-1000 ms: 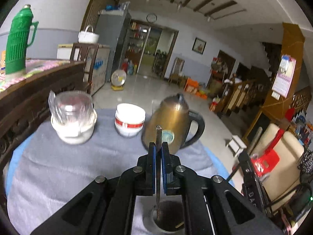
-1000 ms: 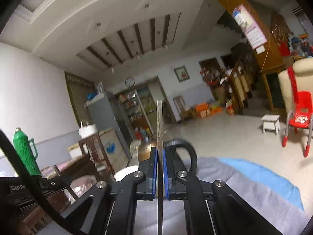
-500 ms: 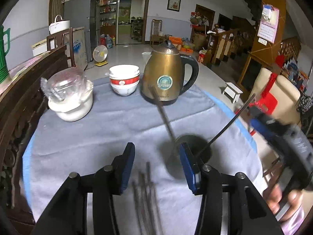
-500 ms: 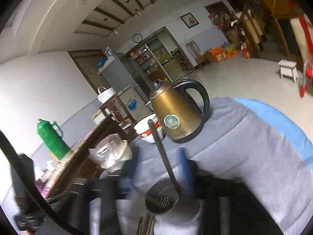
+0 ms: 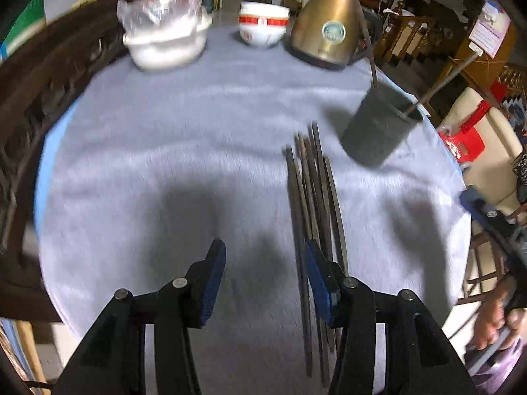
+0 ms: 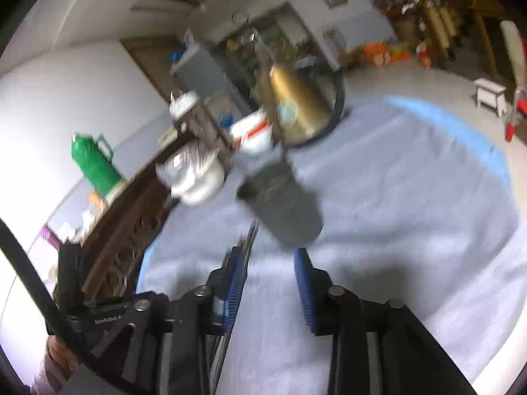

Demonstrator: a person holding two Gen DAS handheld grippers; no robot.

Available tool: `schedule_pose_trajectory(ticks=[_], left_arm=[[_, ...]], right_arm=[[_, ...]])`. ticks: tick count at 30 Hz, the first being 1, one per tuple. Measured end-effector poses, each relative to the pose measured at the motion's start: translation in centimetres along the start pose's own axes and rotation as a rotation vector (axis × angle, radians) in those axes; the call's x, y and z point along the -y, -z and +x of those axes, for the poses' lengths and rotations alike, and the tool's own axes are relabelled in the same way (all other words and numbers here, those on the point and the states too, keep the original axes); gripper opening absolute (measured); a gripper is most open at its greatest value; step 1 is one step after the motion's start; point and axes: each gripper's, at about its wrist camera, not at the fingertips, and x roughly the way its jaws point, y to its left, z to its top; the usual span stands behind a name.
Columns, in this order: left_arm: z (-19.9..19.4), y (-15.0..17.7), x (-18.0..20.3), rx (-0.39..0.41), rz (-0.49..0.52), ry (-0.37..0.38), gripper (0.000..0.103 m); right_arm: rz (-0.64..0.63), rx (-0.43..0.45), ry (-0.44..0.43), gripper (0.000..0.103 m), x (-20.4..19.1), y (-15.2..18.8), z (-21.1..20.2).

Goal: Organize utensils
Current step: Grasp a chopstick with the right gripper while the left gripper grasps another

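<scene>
1. Left gripper (image 5: 265, 275): jaws partly apart, nothing between the pads. They hang over bare grey tabletop (image 5: 171, 151); the right pad sits over the near ends of the sticks, contact unclear.
2. Sticks (image 5: 311, 197): loose bundle lying flat on the cloth, just right of my left gripper. Long axis runs from the near edge away towards the holder, far ends fanned slightly.
3. Holder (image 5: 378, 128): dark cup beyond the bundle, two sticks already standing in it, leaning right.
4. Right gripper (image 6: 270, 283): jaws closing, empty; bundle just at the left pad.
5. My plan: centre over one stick, jaws across its length, pinch near the end, avoid raking neighbours.
</scene>
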Motion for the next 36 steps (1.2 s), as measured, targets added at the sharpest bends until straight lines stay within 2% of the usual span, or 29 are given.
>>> schedule_pose_trajectory(ticks=[4,7,16,25,36], left_arm=[[0.7,1.7,0.3,-0.03,0.007,0.022,0.05],[1.1,1.8,0.4,-0.036,0.01,0.034,0.05],[2.4,1.3,-0.7,-0.072,-0.034,0.078,0.05],[4.0,1.2,-0.4,-0.11,-0.039,0.091,0.05],[4.6,0.2,0.1,-0.114,-0.026,0.079,0.049]], right_arm=[[-0.006,-0.148,-0.004,0.029,-1.5,1.8,4.1],[-0.037,-0.254,-0.004,0.025,-2.7,3.2,7.2],[-0.072,-0.406,0.053,0.018,-4.7,4.7,12.9],[-0.129,-0.445,0.105,0.012,-5.6,4.5,14.6],[-0.131,-0.434,0.165,0.008,-3.3,3.8,12.6]])
